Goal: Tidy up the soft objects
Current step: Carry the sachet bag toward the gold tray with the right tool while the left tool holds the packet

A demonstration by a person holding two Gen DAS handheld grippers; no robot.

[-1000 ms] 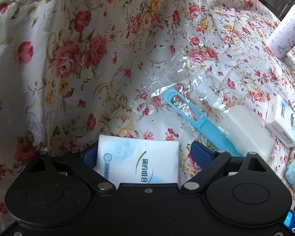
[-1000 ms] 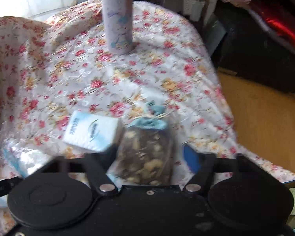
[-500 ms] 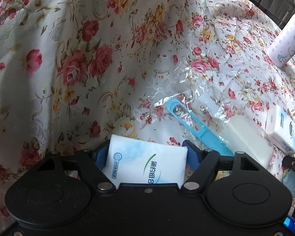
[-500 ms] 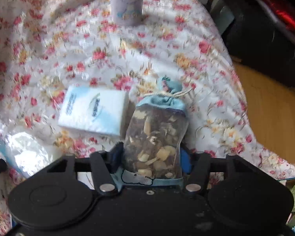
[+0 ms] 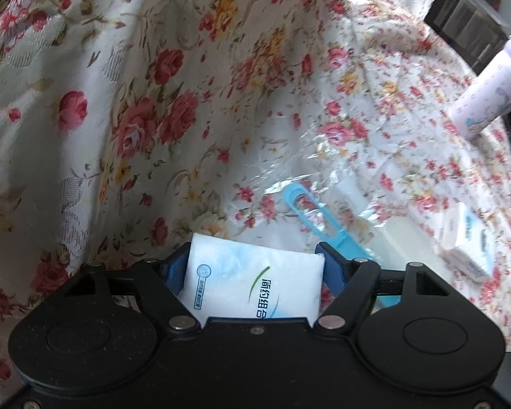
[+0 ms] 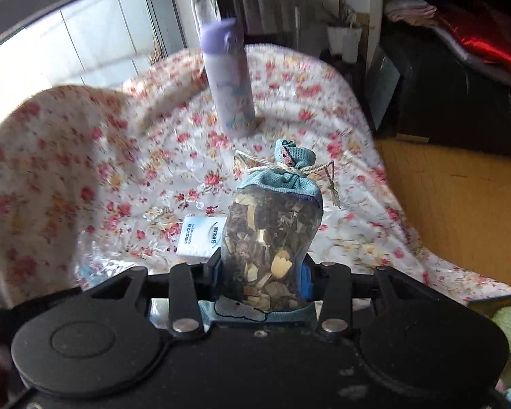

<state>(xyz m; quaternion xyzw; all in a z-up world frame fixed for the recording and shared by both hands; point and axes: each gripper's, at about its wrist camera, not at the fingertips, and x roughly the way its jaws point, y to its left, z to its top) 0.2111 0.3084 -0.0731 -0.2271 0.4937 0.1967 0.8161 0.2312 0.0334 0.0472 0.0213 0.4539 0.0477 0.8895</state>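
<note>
Your right gripper (image 6: 262, 272) has its jaws clamped on the herb sachet (image 6: 272, 235), and the big change over the last second is height: the sachet, which was down on the floral cloth (image 6: 126, 177) when you closed on it, now hangs clear of it, upright, its tied blue neck pointing away from you. The tissue pack (image 6: 201, 237) that lay just left of the sachet now sits below and behind it, partly hidden, so the lift came away clean without dragging its neighbour. Ahead of the sachet, well beyond it, stands the purple bottle (image 6: 230, 85).

Your left gripper (image 5: 255, 272) is likewise closed on a tissue packet (image 5: 255, 286). A second ago the right finger stood off it; now both blue pads press its sides, and the view has tilted up, which suggests the packet is off the cloth too, though the frame does not show its underside. Just ahead and right of your left tool lies the clear zip bag (image 5: 327, 201) with its blue slider (image 5: 320, 225), and further right another tissue pack (image 5: 466, 242).

I judge both pickups done; both soft items now need a destination, likely that bag, whose mouth I cannot see open
</note>
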